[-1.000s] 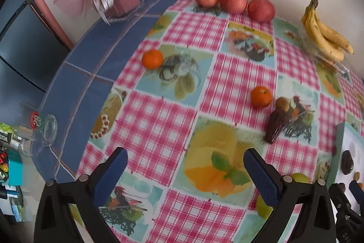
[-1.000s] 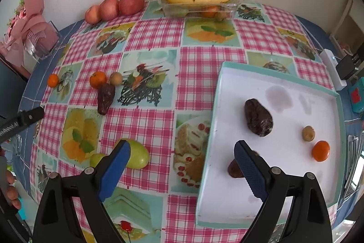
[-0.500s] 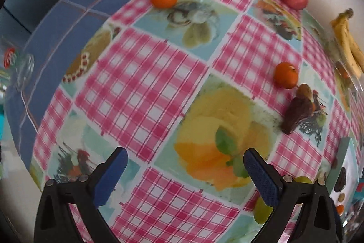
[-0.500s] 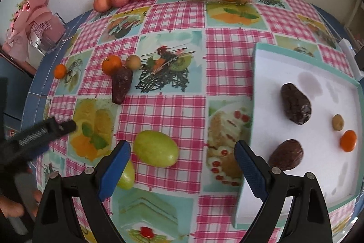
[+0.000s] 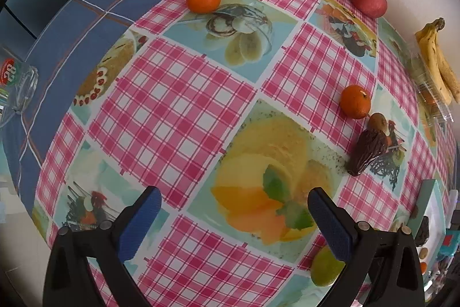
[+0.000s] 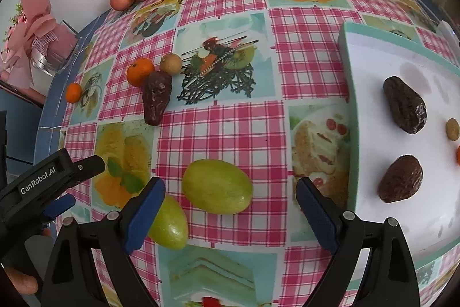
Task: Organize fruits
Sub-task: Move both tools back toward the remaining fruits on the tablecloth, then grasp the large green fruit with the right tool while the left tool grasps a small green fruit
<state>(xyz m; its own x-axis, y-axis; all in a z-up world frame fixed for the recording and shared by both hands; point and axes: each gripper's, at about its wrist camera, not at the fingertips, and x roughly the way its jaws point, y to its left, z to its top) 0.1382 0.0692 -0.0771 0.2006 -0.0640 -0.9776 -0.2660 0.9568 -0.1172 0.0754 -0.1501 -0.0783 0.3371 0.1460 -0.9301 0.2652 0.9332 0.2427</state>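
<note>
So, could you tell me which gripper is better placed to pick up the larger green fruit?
Right. The right gripper is open directly in front of the green fruit; the left gripper faces bare tablecloth.

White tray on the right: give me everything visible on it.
The tray is a shallow, plastic-looking rectangle, white inside with a raised teal rim, lying flat on the checked tablecloth to the right of the open right gripper. It holds two dark wrinkled dates, a small tan fruit and something orange at the frame edge. Faint smudges mark its floor.

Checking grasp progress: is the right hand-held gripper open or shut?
Open: the right hand-held gripper has blue pads spread wide around a green fruit, untouched.
</note>
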